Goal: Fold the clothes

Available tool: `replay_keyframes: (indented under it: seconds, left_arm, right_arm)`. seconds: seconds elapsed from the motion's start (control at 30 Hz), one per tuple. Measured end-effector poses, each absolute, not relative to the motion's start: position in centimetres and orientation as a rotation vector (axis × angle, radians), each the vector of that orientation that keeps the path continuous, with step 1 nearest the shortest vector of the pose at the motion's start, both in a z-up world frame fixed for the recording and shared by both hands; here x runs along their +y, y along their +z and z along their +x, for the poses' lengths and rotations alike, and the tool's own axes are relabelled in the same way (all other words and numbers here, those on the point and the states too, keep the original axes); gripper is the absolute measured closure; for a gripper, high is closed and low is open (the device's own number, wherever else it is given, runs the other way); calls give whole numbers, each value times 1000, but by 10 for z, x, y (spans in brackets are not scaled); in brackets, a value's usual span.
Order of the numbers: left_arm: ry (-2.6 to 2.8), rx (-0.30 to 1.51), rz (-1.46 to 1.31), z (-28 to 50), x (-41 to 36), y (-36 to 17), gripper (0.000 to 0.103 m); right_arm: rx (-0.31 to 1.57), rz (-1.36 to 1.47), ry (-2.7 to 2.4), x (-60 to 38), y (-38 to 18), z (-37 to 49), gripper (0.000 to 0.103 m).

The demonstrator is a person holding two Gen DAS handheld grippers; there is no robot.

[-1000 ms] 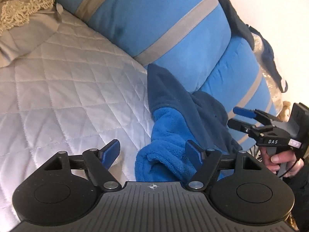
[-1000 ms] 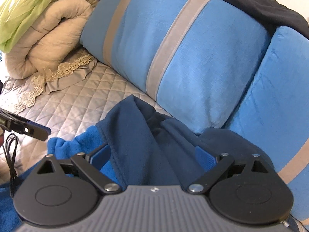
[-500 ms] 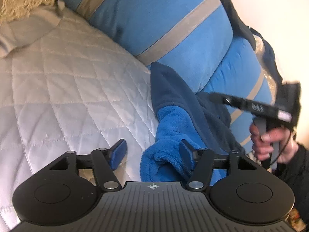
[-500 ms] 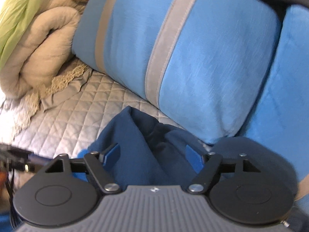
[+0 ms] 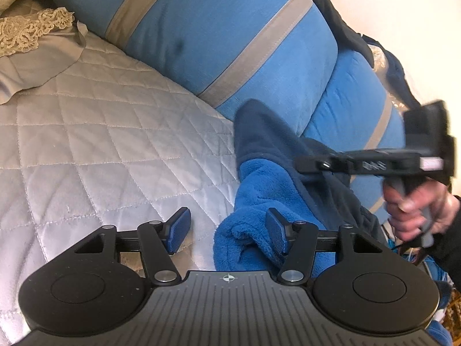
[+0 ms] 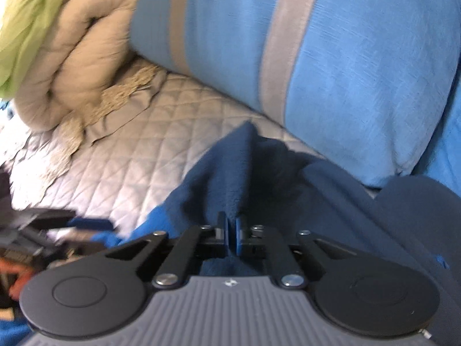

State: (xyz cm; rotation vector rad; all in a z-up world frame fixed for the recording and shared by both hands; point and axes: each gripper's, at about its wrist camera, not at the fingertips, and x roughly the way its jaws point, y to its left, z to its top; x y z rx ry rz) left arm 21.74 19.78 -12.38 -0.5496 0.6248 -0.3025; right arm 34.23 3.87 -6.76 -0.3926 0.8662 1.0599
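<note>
A fleece garment [image 5: 268, 178], bright blue inside and navy outside, lies crumpled on the quilted bedspread against the blue pillows. My left gripper [image 5: 227, 222] is open over its bright blue edge. Its right pad [image 5: 275, 230] rests against the fleece and its left pad [image 5: 180, 227] hangs over bare quilt. My right gripper [image 6: 230, 230] is shut on a raised fold of the navy side of the garment [image 6: 239, 167]. In the left wrist view the right gripper [image 5: 305, 164] reaches in from the right, held by a person's hand [image 5: 412, 213]. The left gripper [image 6: 72, 225] shows blurred in the right wrist view.
Two large blue pillows [image 5: 216, 43] with grey stripes stand behind the garment. The silver quilted bedspread [image 5: 100, 150] spreads out to the left. A rolled beige comforter [image 6: 72, 57], a green cloth [image 6: 23, 23] and a lace-trimmed beige cloth [image 5: 28, 34] lie at the far left.
My right gripper's jaws have closed from wide open onto the navy fold as it dropped toward the garment. The left jaws have narrowed slightly and stayed in place.
</note>
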Motion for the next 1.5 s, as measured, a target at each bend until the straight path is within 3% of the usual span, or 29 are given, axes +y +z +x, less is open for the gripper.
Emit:
replay_keyframes:
  seconds: [0.33, 0.37, 0.4, 0.43, 0.5, 0.53, 0.87, 1.07, 1.13, 1.2, 1.27, 1.37, 1.43, 1.5]
  left_arm:
    - [-289, 617, -527, 216, 195, -122, 45]
    - [-288, 616, -526, 215, 194, -122, 45]
    - [-289, 616, -527, 215, 194, -122, 45]
    - [-289, 616, -531, 215, 195, -122, 45]
    - [-290, 618, -539, 216, 195, -122, 45]
    - [-290, 619, -543, 216, 195, -122, 46]
    - [-333, 634, -620, 218, 201, -122, 46]
    - [-355, 644, -651, 221, 204, -123, 46]
    - [-360, 645, -656, 221, 205, -123, 46]
    - [-359, 650, -664, 221, 206, -125, 46]
    - [-357, 656, -673, 222, 207, -127, 46]
    - [-365, 658, -680, 223, 207, -129, 49]
    - [-384, 660, -703, 223, 208, -130, 74]
    - [-384, 673, -724, 223, 209, -132, 85]
  right_arm:
    - [915, -439, 1172, 11, -65, 314, 97]
    - [921, -443, 1174, 11, -66, 314, 86]
    - [920, -436, 1169, 10, -64, 316, 64]
    - [915, -422, 1160, 9, -62, 321, 57]
    - [909, -339, 1135, 8, -56, 337, 31]
    - [906, -291, 1121, 8, -52, 345, 29]
    - [947, 33, 1052, 59, -57, 421, 32]
    - [1019, 31, 986, 102, -74, 437, 34]
    - [1026, -1, 968, 117, -78, 437, 42]
    - [1026, -61, 956, 128, -83, 434, 72]
    - [1013, -125, 948, 131, -85, 429, 92]
    - [968, -113, 964, 121, -81, 425, 94]
    - [948, -35, 960, 107, -78, 431, 95]
    - [929, 34, 929, 93, -78, 437, 96]
